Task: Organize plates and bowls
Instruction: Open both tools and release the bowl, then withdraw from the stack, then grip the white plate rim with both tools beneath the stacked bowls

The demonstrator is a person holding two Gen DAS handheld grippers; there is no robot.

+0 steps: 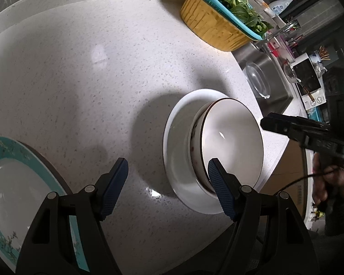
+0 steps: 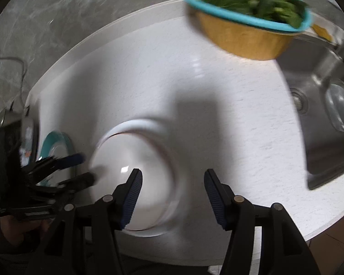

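Two bowls (image 1: pixel 231 142) sit nested on a white plate (image 1: pixel 178 137) near the counter (image 1: pixel 103 68) edge. Left gripper (image 1: pixel 167 183) hangs over the counter beside them, jaws apart, empty. Right gripper (image 2: pixel 172 194) hovers above the bowls, jaws apart, empty. One teal-rimmed plate (image 1: pixel 11 183) lies well apart.

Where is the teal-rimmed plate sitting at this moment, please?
In the left wrist view the teal-rimmed plate lies on the white counter at far left, partly under the left gripper, apart from the stacked bowls.
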